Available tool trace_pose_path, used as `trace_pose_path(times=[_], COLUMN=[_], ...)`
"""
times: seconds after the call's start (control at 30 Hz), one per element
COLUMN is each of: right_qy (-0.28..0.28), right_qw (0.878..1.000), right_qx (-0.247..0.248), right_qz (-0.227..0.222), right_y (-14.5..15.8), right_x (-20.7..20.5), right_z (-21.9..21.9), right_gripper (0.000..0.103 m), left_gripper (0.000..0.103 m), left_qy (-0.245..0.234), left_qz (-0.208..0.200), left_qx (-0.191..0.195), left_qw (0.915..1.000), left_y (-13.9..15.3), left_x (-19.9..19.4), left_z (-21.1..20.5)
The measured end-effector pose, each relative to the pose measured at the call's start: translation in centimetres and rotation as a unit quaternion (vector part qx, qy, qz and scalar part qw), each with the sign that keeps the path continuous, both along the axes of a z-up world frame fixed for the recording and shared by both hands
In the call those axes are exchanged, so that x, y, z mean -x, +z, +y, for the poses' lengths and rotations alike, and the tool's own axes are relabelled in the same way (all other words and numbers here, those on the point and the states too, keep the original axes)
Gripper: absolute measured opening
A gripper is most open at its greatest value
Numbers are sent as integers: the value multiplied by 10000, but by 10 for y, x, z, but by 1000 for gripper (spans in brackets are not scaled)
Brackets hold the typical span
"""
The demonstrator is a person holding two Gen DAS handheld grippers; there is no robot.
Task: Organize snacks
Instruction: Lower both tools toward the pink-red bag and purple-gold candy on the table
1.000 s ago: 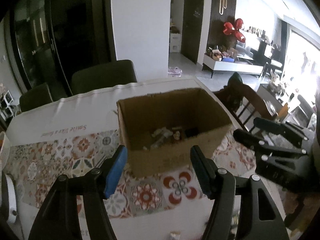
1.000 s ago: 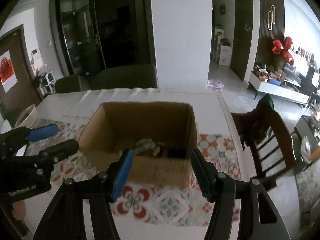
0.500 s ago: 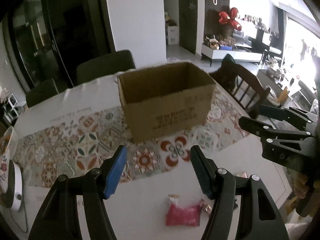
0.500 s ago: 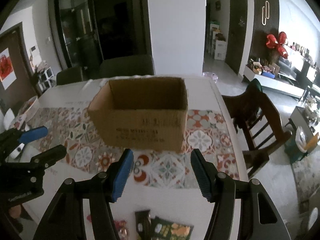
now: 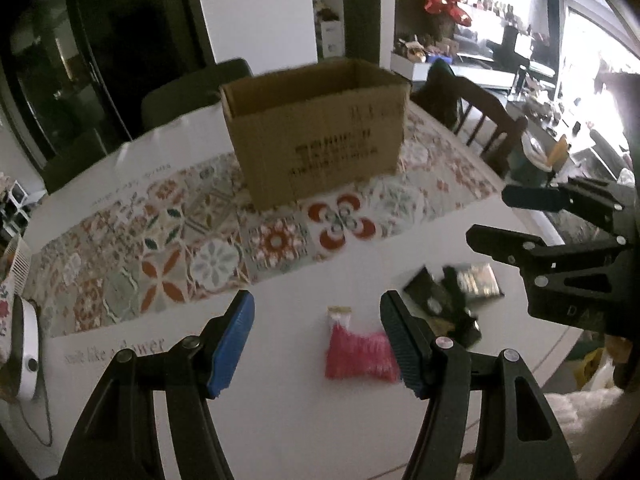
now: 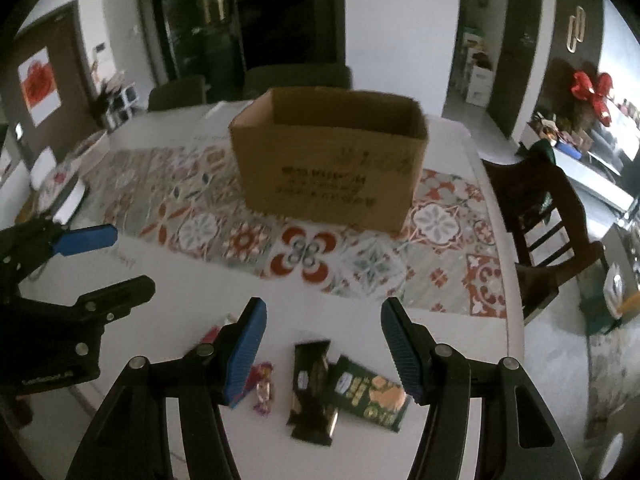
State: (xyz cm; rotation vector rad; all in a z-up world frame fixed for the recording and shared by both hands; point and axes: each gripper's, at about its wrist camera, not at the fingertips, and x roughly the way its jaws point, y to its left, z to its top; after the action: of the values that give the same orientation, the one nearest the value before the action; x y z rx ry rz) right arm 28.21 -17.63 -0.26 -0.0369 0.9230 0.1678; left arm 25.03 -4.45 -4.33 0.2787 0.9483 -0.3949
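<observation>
On the white table (image 5: 280, 420), near its front edge, the snacks lie loose: a pink packet (image 5: 358, 354), a dark bar (image 6: 312, 390), a green packet (image 6: 370, 400) and a small purple sweet (image 6: 264, 390). Beyond them, on the patterned runner (image 6: 312, 256), stands the box (image 6: 332, 160), open at the top and well apart from the snacks.

Both tools stand with jaws apart and nothing between them. The left gripper (image 5: 316, 340) hangs over the pink packet, whose right edge is hidden behind the right-hand finger. The right gripper (image 6: 322, 344) hangs over the dark bar and green packet, with the purple sweet just beside its left finger.

Several slips look likely from here. The dark bar and green packet overlap, so a closing grip could catch both, or pinch one corner and drag the other along. Flat wrappers on a smooth top tend to slide away from descending pads rather than rise between them; a shallow approach would likely push the pink packet toward the edge. The sweet is small and could be nudged aside or missed altogether. The two grippers are working near each other, and a sideways reach by either might knock the other. Carried to the box, a loosely pinched wrapper may drop short onto the runner.
</observation>
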Motion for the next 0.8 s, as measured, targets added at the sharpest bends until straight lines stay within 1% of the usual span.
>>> trace_pose_path(times=[0.23, 0.43, 0.57, 0.67, 0.77, 0.8], right_qy=[430, 679, 751, 832, 779, 776], right_qw=[9984, 9928, 9884, 9849, 9827, 9821], right_qx=[76, -114, -63, -170, -216, -239], right_qz=[372, 984, 1315, 1505, 1664, 1700], right_y=[-22, -53, -72, -82, -91, -94], right_x=[8, 6, 4, 3, 0, 0], right_z=[20, 30, 35, 40, 40, 40], right_gripper=[60, 59, 54, 53, 52, 49], left_gripper=[64, 64, 64, 64, 64, 64], left_qy=[-105, -152, -191, -213, -194, -181], left_qz=[475, 901, 1297, 1487, 1699, 1748], left_qx=[150, 122, 235, 345, 439, 446], left_qw=[9987, 9957, 9911, 9880, 9843, 9834], left_y=[-32, -59, -75, -84, -96, -99], left_x=[5, 1, -5, -9, -13, -15], left_z=[9, 9, 9, 9, 9, 9])
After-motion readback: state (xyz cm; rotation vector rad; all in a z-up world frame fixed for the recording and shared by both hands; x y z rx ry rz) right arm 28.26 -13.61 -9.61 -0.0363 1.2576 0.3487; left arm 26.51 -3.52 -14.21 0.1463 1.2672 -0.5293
